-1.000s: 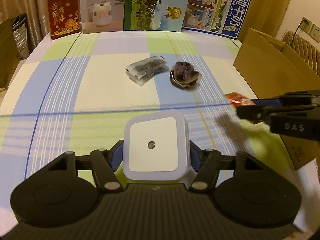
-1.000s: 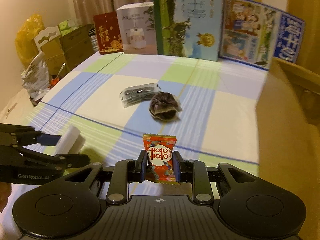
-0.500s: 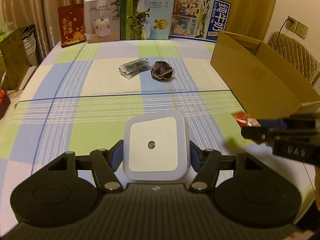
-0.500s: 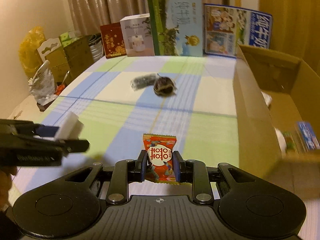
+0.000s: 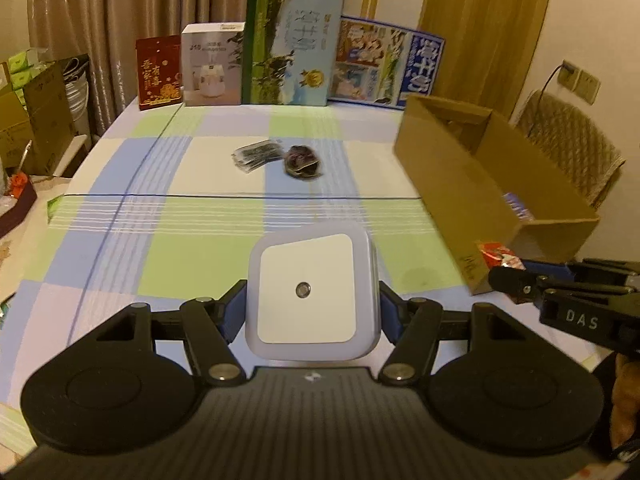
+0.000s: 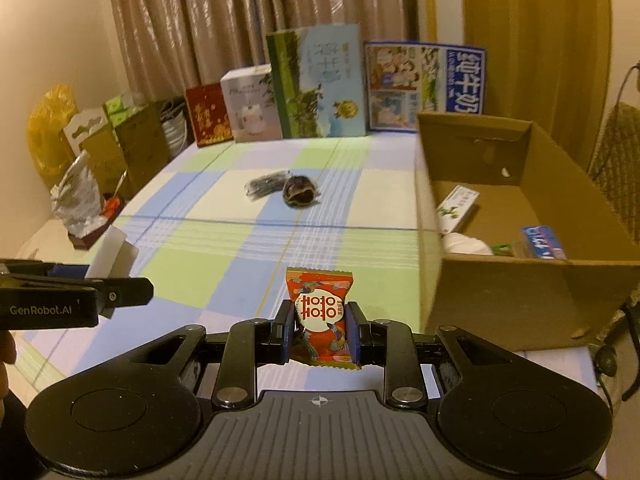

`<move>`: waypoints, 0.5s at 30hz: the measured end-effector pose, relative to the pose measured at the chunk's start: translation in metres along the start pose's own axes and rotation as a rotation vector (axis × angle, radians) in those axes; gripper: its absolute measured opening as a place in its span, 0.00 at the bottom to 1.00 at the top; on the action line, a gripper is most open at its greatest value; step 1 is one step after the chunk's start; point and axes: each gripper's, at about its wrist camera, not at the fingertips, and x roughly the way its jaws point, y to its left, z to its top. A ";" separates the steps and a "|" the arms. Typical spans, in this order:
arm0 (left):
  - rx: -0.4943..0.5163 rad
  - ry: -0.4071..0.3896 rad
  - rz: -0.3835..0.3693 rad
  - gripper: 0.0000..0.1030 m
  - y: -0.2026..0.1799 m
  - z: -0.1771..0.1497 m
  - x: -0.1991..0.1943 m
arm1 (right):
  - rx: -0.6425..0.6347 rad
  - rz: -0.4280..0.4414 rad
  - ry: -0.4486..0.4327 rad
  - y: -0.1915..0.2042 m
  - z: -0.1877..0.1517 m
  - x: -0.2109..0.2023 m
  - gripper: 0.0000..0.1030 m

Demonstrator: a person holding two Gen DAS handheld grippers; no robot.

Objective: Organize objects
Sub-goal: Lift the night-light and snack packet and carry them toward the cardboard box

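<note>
Curtains hang behind a table point(image 5: 200, 248) covered with a checked cloth in blue, green and white. Printed boxes point(image 5: 290, 50) stand in a row along the far edge. More cartons point(image 6: 120, 144) and a yellow bag point(image 6: 50, 124) sit off the table's left side.

Left gripper point(image 5: 312, 312): clamped on a white square night light point(image 5: 308, 296), blue pads pressing its two sides, the face with a small round sensor turned to the camera. It is held above the near part of the table.

Right gripper point(image 6: 320, 332): clenched on a red candy packet point(image 6: 320, 316), held upright between the pads, above the table's near edge and just left of the cardboard box point(image 6: 508, 292).

The cardboard box stands open at the right side of the table. Inside it lie a white-and-green packet point(image 6: 458, 206), a blue packet point(image 6: 544, 242) and a white rounded item point(image 6: 466, 244); the rest is unclear.

Mid-table, toward the far side, a clear bag of dark items point(image 5: 256, 154) lies touching or just beside a dark round crumpled object point(image 5: 302, 162); contact cannot be told. Both are well apart from either gripper.
</note>
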 end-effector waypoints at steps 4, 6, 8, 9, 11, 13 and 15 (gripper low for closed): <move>0.004 -0.010 -0.013 0.59 -0.016 0.000 -0.012 | 0.003 -0.021 -0.019 -0.003 -0.002 -0.021 0.23; 0.004 -0.011 -0.018 0.59 -0.022 0.000 -0.016 | -0.007 -0.034 -0.026 -0.005 -0.004 -0.030 0.23; 0.015 -0.007 -0.024 0.59 -0.030 -0.001 -0.018 | -0.018 -0.046 -0.032 -0.008 -0.006 -0.038 0.23; 0.020 -0.008 -0.025 0.59 -0.033 -0.001 -0.019 | -0.016 -0.053 -0.034 -0.010 -0.007 -0.041 0.23; 0.022 -0.006 -0.030 0.59 -0.039 -0.003 -0.021 | -0.006 -0.059 -0.036 -0.014 -0.009 -0.047 0.23; 0.027 -0.005 -0.037 0.59 -0.045 -0.005 -0.021 | -0.003 -0.062 -0.042 -0.016 -0.010 -0.052 0.23; 0.030 -0.007 -0.044 0.59 -0.049 -0.007 -0.023 | 0.002 -0.067 -0.048 -0.019 -0.012 -0.057 0.23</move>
